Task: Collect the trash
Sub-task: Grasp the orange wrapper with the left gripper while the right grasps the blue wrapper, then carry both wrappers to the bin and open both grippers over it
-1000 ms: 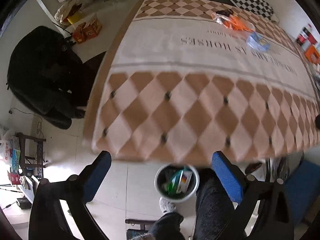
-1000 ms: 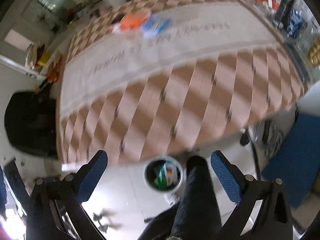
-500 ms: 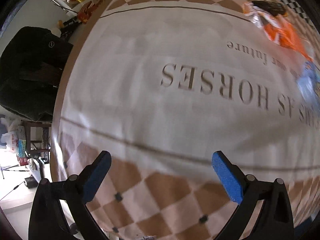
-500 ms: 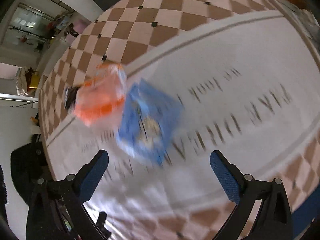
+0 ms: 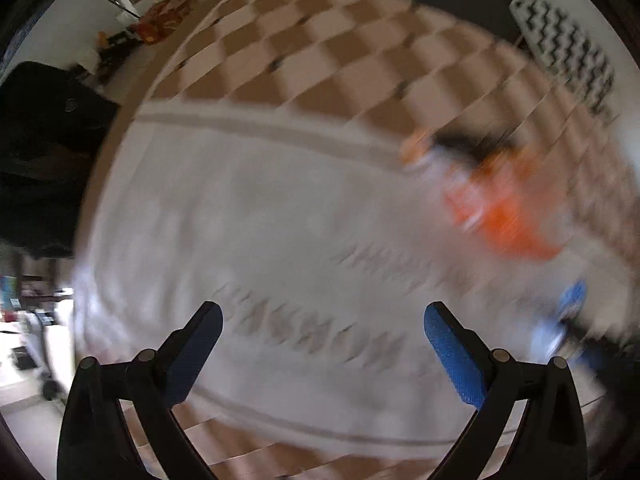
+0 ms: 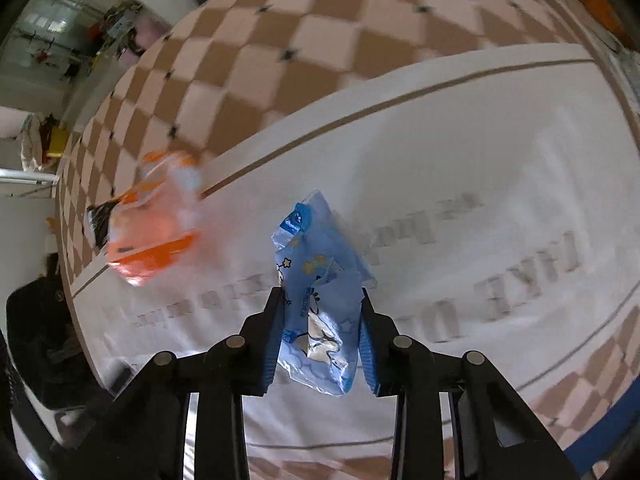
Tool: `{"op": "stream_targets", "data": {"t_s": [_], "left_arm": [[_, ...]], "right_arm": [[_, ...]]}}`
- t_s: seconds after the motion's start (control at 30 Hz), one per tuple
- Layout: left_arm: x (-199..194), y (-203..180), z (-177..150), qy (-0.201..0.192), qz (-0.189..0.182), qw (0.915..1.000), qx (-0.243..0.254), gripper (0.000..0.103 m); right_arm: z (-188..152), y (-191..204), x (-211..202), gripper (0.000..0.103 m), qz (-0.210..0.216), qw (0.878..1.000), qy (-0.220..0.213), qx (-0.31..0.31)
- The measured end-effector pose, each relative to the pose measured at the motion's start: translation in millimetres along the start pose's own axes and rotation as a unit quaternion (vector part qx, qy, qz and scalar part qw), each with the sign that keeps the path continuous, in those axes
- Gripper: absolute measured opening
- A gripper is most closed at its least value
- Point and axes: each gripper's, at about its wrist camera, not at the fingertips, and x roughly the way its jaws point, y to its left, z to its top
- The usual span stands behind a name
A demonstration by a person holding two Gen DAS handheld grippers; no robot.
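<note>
A crumpled blue wrapper point(image 6: 320, 300) printed with small cartoon figures lies on the white band of the tablecloth. My right gripper point(image 6: 322, 300) is closing on it, and both blue pads press its sides. An orange and clear plastic bag point(image 6: 154, 232) with a black end lies to its left, apart from it. In the left wrist view the same orange bag point(image 5: 508, 216) is blurred, far right of my left gripper point(image 5: 322, 320), which hovers open over bare cloth. The blue wrapper point(image 5: 560, 320) shows as a smear at the right edge.
The table point(image 6: 460, 152) carries a cloth with a white lettered band and brown checks at both ends. A black chair point(image 5: 40, 152) stands at the table's left side. Boxes and clutter point(image 5: 160, 20) sit on the floor beyond the far corner.
Both grippers swept from the table's near edge, above a floor bin, out over the cloth. The right gripper dropped onto the blue wrapper and its jaws closed on it. The left stayed open.
</note>
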Motion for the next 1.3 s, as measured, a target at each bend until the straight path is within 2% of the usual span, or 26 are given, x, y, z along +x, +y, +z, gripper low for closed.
{"op": "stream_targets", "data": {"t_s": [0.13,0.23,0.33,0.37,0.43,0.47,0.5,0.83,0.93,1.13,1.3], "left_arm": [[-2.9,-20.0,29.9,-0.007,-0.060,0.9981,-0.014,0.102],[3.4,-39.2,46.8,-0.009,-0.072,0.9973,-0.011,0.094],[15.5,-52.1,60.9,0.007,-0.076,0.9971,-0.006,0.072],[18.3,-56.1,62.9,0.011,-0.072,0.9973,-0.004,0.054],[20.0,-63.2,66.3,0.008,-0.064,0.9979,0.003,0.047],[18.1,-64.2,65.7,-0.001,-0.059,0.9982,0.010,0.029],[17.4,-64.2,64.6,-0.007,-0.054,0.9984,0.018,0.006],[-33.5,-34.9,35.4,-0.079,-0.042,0.9948,0.049,0.002],[-42.7,-44.3,35.3,-0.105,-0.032,0.9918,0.065,0.001],[-76.2,-23.9,4.2,-0.142,-0.025,0.9860,0.084,0.001],[-110.7,10.1,-42.7,-0.170,-0.028,0.9798,0.101,0.001]], "right_arm": [[16.7,-26.6,-8.6,0.035,-0.003,1.000,-0.010,0.023],[29.9,-32.8,-8.7,0.035,-0.003,0.999,-0.018,0.028],[40.6,-34.7,-11.6,0.033,-0.001,0.999,-0.027,0.028],[43.9,-32.4,-11.4,0.033,-0.001,0.999,-0.029,0.027],[48.4,-27.7,-11.9,0.032,0.002,0.999,-0.031,0.026],[50.1,-25.0,-13.0,0.032,0.004,0.999,-0.033,0.024],[51.2,-21.6,-14.9,0.031,0.005,0.999,-0.035,0.020],[31.5,-12.5,-43.9,0.028,0.014,0.998,-0.059,-0.015],[17.7,-7.8,-57.5,0.028,0.014,0.997,-0.071,-0.033],[-25.1,-2.9,-87.5,0.027,0.030,0.994,-0.089,-0.057],[-87.9,6.4,-114.4,0.026,0.048,0.990,-0.108,-0.073]]}}
